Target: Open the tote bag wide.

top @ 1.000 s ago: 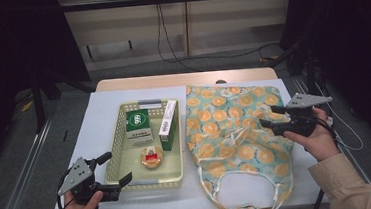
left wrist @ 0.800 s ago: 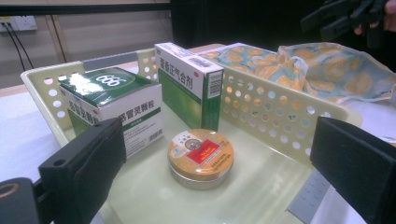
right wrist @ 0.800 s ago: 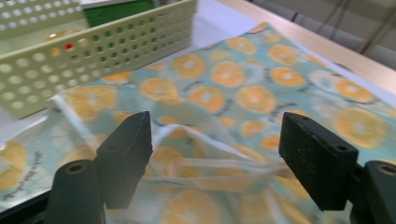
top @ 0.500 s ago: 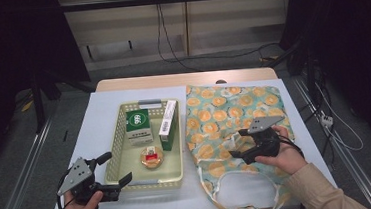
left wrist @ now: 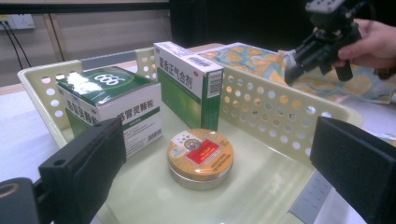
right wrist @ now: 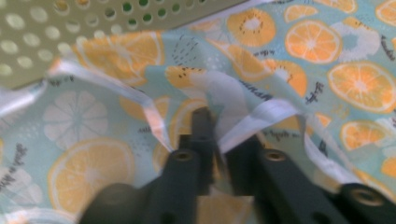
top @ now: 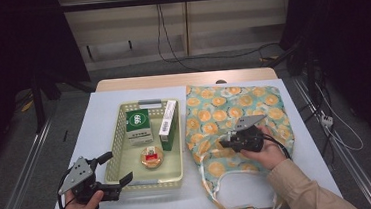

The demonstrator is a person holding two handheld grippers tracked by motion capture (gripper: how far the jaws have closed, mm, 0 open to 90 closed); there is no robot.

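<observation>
Right gripper (top: 225,142): jaws just closed, now pinched tight on a fold of the orange-print tote bag (top: 235,130) by its white-trimmed edge (right gripper view: cloth bunched up between the pads).
Right hand (top: 263,151): over the bag's middle, sleeve coming in from bottom right.
Left gripper (top: 112,169): jaws wide apart, nothing between them; sits at the near left corner of the basket (top: 115,155), pointing across it.
Tote bag: flat on the white table cover (top: 94,121), right of the basket & touching its side; white handles (top: 230,191) loop toward the near table edge.
Basket: pale yellow, perforated walls, just left of the bag.
Inside basket: green "666" box (top: 138,124) at back left; taller green/white medicine box (top: 168,123) standing on edge beside it at right; round gold tin (top: 150,157) w/ red label lying flat in front of both.
Left gripper view: tin (left wrist: 201,156) centred between the open jaws, well short of them.
</observation>
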